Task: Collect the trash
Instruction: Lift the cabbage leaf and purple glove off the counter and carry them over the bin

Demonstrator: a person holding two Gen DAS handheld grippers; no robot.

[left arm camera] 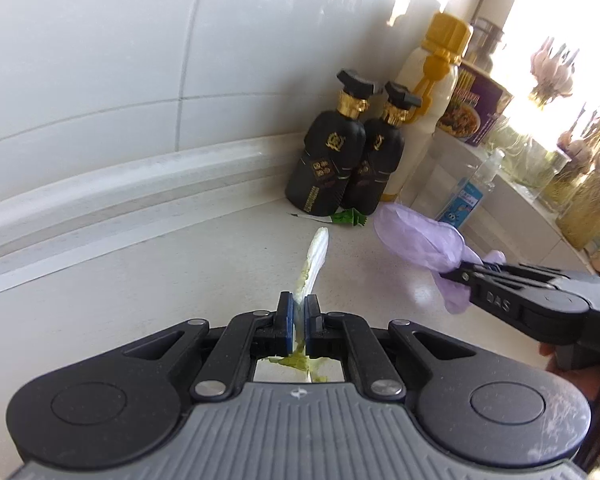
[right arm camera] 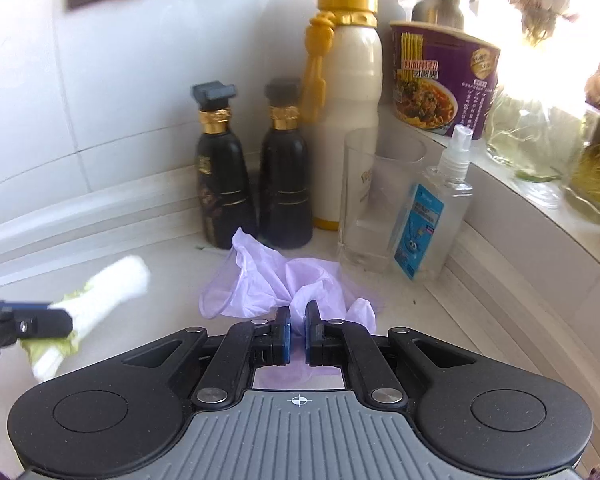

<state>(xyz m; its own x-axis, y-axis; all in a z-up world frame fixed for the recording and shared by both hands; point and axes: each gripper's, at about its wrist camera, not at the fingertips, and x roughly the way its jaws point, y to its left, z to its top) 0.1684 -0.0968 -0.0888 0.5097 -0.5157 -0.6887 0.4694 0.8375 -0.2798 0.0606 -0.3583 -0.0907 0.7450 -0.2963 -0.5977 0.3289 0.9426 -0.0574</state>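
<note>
My left gripper (left arm camera: 299, 307) is shut on a pale cabbage leaf piece (left arm camera: 315, 254), white at the stalk and yellow-green lower down, held above the white counter (left arm camera: 140, 280). The same leaf (right arm camera: 112, 288) shows at the left of the right wrist view, pinched in the left gripper (right arm camera: 66, 322). My right gripper (right arm camera: 297, 314) is shut on a crumpled lilac plastic glove (right arm camera: 268, 280). From the left wrist view that glove (left arm camera: 416, 240) hangs from the right gripper (left arm camera: 454, 272). A small green leaf scrap (left arm camera: 350, 218) lies on the counter by the black bottles.
Two black bottles (right arm camera: 252, 176) with gold necks stand against the tiled wall, beside a tall white bottle (right arm camera: 346, 112) with a yellow cap. A clear glass (right arm camera: 374, 200) and a spray bottle (right arm camera: 432, 208) stand to the right. An instant-noodle cup (right arm camera: 440, 80) and jars sit on the window ledge.
</note>
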